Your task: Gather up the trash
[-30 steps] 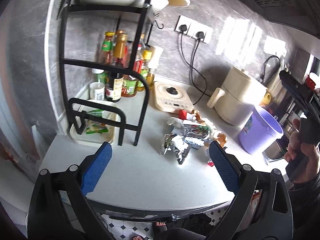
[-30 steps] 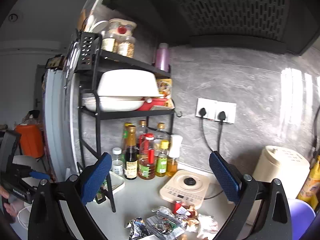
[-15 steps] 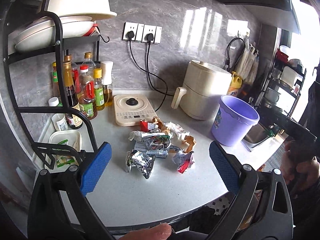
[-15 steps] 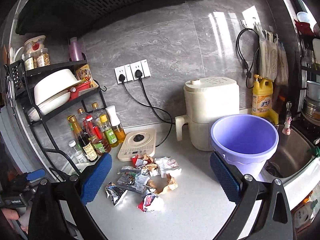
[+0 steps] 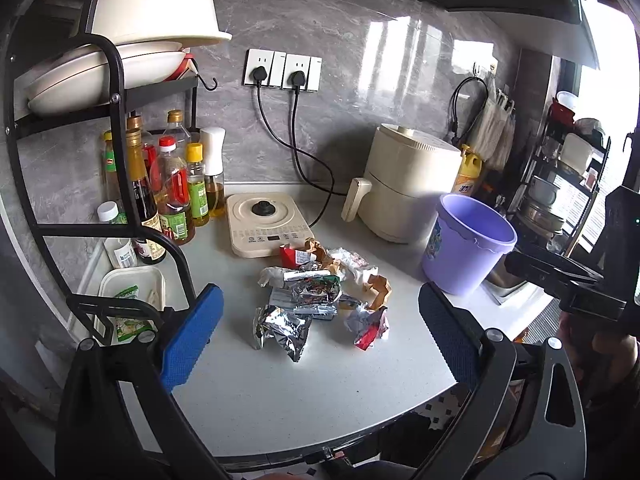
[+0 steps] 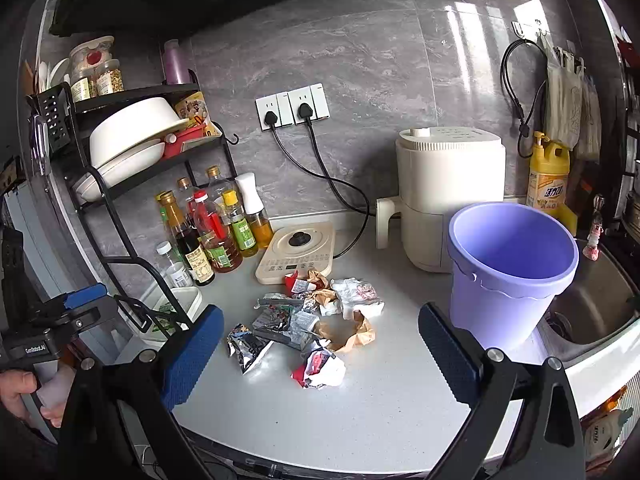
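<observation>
A heap of crumpled trash (image 5: pixel 320 296) (image 6: pixel 308 320) lies in the middle of the grey counter: foil wrappers, brown paper, a red-and-white wrapper. A purple bucket (image 5: pixel 466 244) (image 6: pixel 508 272) stands upright to its right, with nothing seen inside. My left gripper (image 5: pixel 320 336) hangs open above the counter's front, short of the heap, nothing between its blue pads. My right gripper (image 6: pixel 316 352) is open too, held back from the heap with the bucket by its right finger. In the right wrist view, part of the left gripper (image 6: pixel 60 312) shows at the left edge.
A black rack (image 5: pixel 116 128) with bowls and sauce bottles (image 5: pixel 172 188) stands at the left, over a white tray (image 5: pixel 132 296). A cream hotplate (image 5: pixel 268 224) and a cream appliance (image 5: pixel 408 184) sit behind the heap, cables running to wall sockets. A sink (image 6: pixel 592 304) lies right of the bucket.
Both views have swung from the rack and wall down onto the counter, the heap and the bucket. Both grippers stay open and have come slightly closer to the heap.
</observation>
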`<state>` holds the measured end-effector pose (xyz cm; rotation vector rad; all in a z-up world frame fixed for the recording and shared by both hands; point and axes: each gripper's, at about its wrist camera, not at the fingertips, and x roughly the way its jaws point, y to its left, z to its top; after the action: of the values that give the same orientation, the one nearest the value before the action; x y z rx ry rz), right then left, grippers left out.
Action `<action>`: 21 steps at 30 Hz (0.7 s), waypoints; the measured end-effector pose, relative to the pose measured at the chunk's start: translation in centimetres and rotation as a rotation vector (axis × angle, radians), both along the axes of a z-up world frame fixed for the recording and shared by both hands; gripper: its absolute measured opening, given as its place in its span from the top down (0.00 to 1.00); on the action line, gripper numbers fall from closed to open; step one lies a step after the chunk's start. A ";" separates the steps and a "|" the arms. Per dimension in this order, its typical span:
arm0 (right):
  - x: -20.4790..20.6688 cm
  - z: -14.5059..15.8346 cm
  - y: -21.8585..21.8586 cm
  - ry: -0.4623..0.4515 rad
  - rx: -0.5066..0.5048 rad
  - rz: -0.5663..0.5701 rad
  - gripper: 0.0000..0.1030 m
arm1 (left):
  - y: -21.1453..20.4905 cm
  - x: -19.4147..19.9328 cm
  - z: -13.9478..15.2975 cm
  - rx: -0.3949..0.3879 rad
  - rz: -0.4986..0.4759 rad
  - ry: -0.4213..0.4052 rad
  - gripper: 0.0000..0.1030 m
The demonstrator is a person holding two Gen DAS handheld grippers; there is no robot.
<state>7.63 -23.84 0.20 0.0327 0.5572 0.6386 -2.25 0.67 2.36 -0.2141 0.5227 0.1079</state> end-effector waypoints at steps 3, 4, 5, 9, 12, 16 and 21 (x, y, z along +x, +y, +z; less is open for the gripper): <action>0.0 -0.2 0.2 0.008 -0.015 -0.006 0.07 | 0.0 0.0 0.1 -0.003 -0.004 0.001 0.06; 0.0 -0.2 0.3 0.011 -0.022 -0.008 0.07 | 0.0 0.0 0.1 -0.005 -0.009 0.001 0.06; 0.0 -0.2 0.4 0.015 -0.028 -0.004 0.07 | 0.0 0.1 0.1 -0.007 -0.015 0.001 0.06; -0.2 -0.2 0.7 0.032 -0.053 0.005 0.07 | -0.5 0.5 0.4 0.005 -0.024 0.011 0.06; -0.4 -0.4 0.3 0.057 -0.050 0.008 0.07 | -0.8 0.4 0.6 0.004 -0.032 0.007 0.06; -0.2 -0.6 -0.1 0.067 -0.069 -0.001 0.07 | -1.0 0.9 0.5 0.009 -0.043 0.012 0.06; 0.2 -0.5 0.3 0.066 -0.082 0.028 0.07 | -1.1 1.5 0.6 0.007 -0.055 0.005 0.06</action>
<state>7.79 -23.52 -0.26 -0.0314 0.6485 0.6433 -0.79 -0.47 2.97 -0.1924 0.5330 0.0568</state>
